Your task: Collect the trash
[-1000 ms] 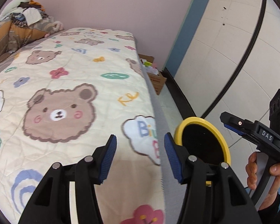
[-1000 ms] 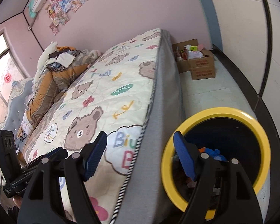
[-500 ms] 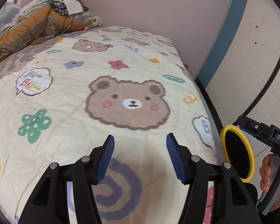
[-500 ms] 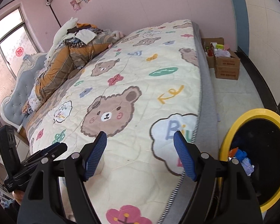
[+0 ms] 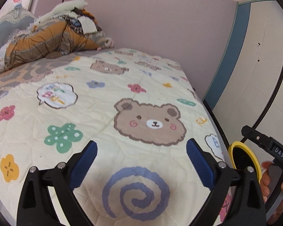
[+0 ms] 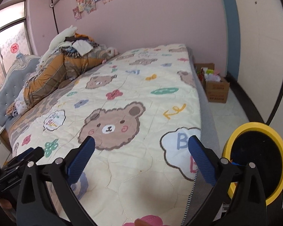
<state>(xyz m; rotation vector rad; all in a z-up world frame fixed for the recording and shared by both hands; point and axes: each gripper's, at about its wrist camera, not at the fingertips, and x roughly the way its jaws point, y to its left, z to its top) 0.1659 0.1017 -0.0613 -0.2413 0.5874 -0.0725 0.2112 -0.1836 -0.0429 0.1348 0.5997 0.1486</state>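
Observation:
A yellow-rimmed black trash bin (image 6: 258, 162) stands on the floor beside the bed's right edge; it also shows in the left wrist view (image 5: 243, 159), low right. My left gripper (image 5: 141, 150) is open and empty above the bear-print quilt (image 5: 122, 94). My right gripper (image 6: 141, 146) is open and empty above the quilt (image 6: 141, 86), left of the bin. The right gripper's body (image 5: 268, 146) shows in the left wrist view; the left gripper's body (image 6: 15, 167) shows in the right wrist view. No loose trash shows on the bed.
A pile of orange bedding and clothes (image 5: 52, 37) lies at the head of the bed by the grey headboard (image 6: 7, 92). A cardboard box with items (image 6: 215, 82) sits on the floor by the pink wall. White tiled wall at right.
Both grippers have risen and swung left from the bin toward the bed; the bin now sits at the right edge of both views. Both stay open.

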